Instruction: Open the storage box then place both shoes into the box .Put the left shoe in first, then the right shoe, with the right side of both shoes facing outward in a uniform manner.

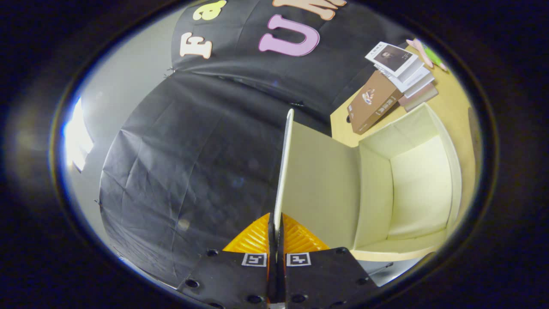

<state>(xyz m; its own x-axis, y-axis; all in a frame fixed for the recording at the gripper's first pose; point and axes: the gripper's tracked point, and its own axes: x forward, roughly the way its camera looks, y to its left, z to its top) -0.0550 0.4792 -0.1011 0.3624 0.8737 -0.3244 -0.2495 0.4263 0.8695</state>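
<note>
My gripper (276, 229) is shut on the edge of the storage box's lid (319, 184), with both fingers pressing the thin cream panel from either side. The lid stands swung up, edge-on to me, running straight ahead from the fingertips. To the right of the lid the cream storage box (422, 189) lies open, and its inside is bare. The view is rolled, so the wooden table (454, 101) appears tilted beyond the box.
Beyond the box, a brown carton (372, 103) lies on the table next to a stack of books (403, 68). Pink and green pens (426, 53) rest past the books. Black booth cloth (193, 163) hangs left of the lid.
</note>
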